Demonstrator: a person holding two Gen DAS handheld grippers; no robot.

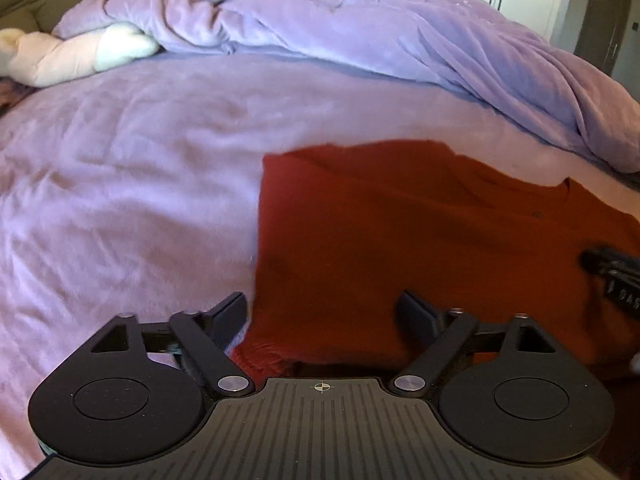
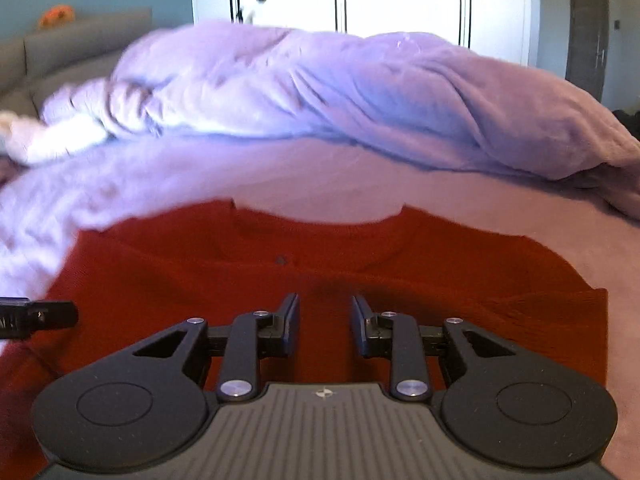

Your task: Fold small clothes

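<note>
From the left wrist, the left tool (image 1: 322, 312) hangs with its jaws wide apart and nothing between them, over the near left edge of a red sweater (image 1: 420, 240) that lies flat on the bed (image 1: 120, 184); the other tool's black tip pokes in at the right. A bunched purple blanket (image 1: 360, 32) lies across the far side of the bed, with a white cloth (image 1: 76, 54) at its left end. From the right wrist, the right tool (image 2: 325, 322) sits low above the middle of the sweater, below its neckline, jaws a little apart and gripping nothing. The risk from here: the soft sheet could be pinched with the knit, dragging both and skewing the fold.
</note>
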